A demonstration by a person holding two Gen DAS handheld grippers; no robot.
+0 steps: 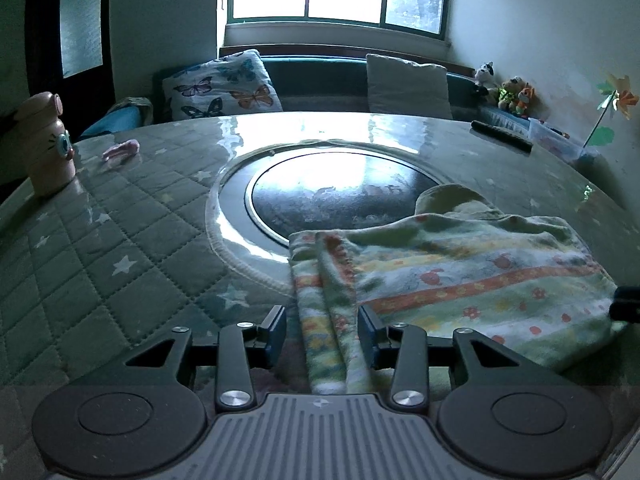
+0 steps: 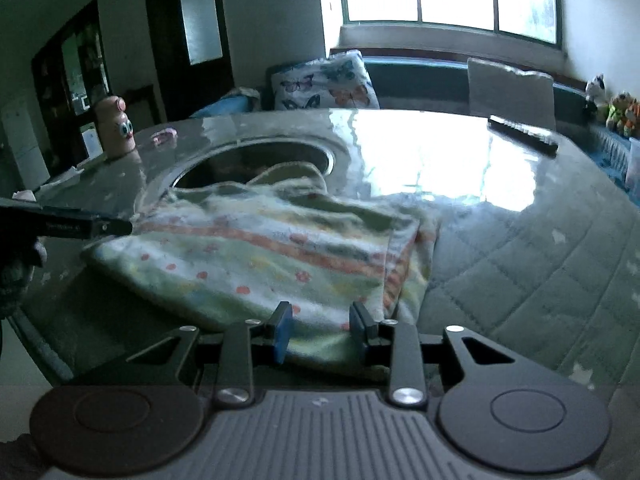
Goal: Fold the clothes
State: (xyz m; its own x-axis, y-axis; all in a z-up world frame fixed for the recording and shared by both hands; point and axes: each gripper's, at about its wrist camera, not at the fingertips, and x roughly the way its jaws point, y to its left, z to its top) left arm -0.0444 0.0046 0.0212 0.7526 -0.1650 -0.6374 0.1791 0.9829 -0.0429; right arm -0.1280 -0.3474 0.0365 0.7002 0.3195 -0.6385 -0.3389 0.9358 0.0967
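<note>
The left gripper [image 1: 323, 332] stands part open, its blue pads apart, with the near left edge of the striped cloth [image 1: 460, 272] running between them; the pads do not appear to press on it, so it seems to have hold of nothing. The right gripper [image 2: 320, 332] is likewise part open over the cloth's near right edge [image 2: 260, 256], the fabric lying between and under the pads; whether they pinch it cannot be told from this blurred view.

Ahead of both tongs the cloth lies already doubled over, its far edge reaching onto the dark round inset [image 1: 344, 196] in the middle of the quilted table [image 1: 120, 240] (the layered left edge shows at least two plies).

It looks like a soft, fleecy, light piece: limp, sure to sag between two holds, and not fragile. The glossy cover on the table may let it slide when dragged. The best holds would be the two near corners, pinching all plies together so that the layers do not part when lifted.

Well beyond, to the left, stands a pink bottle [image 1: 46, 148]; to the far right lies a dark remote [image 1: 502, 136].
</note>
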